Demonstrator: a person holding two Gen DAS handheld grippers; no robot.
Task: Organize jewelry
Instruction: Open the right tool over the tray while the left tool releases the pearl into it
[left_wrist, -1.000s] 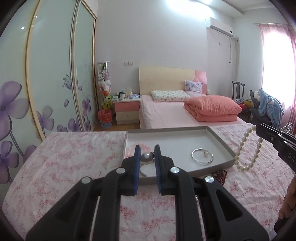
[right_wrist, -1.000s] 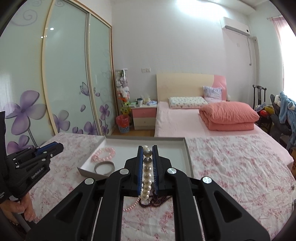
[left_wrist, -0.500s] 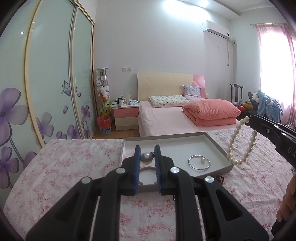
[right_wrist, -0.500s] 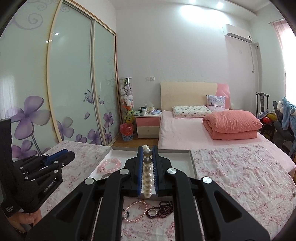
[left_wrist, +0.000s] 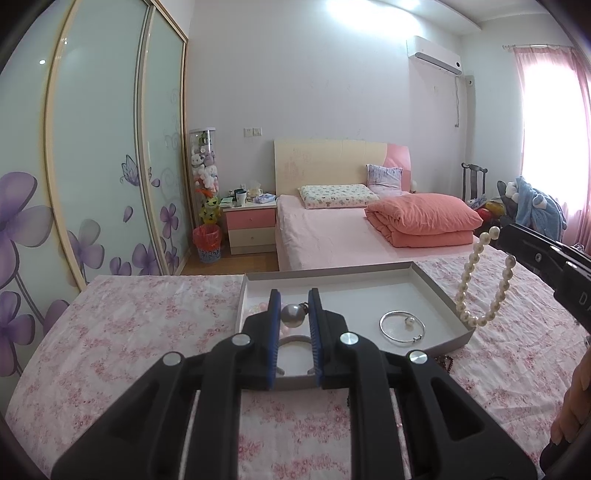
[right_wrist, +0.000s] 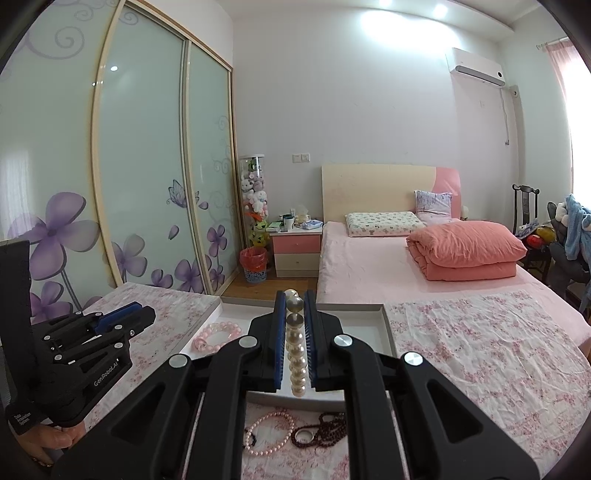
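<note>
My left gripper (left_wrist: 294, 314) clasps a grey bead (left_wrist: 293, 316) and my right gripper (right_wrist: 294, 325) clenches the pearl necklace (right_wrist: 296, 354), both above the tray (left_wrist: 436, 282). A bangle (left_wrist: 402, 327) and pink bracelet (right_wrist: 216, 334) are already in; I judge two bead strings (right_wrist: 269, 432) on the tabletop (right_wrist: 480, 350) remain.

Table w/ pink floral cloth (left_wrist: 140, 325). Directly on it: grey tray (left_wrist: 436, 280) at the far middle; near its front edge, a pink bead string (right_wrist: 269, 432) on the left & a dark bead string (right_wrist: 328, 428) on the right.

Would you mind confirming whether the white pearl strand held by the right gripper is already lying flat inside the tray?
No, the white pearl strand hangs in a loop from the right gripper, dangling over the tray edge rather than lying inside.
</note>
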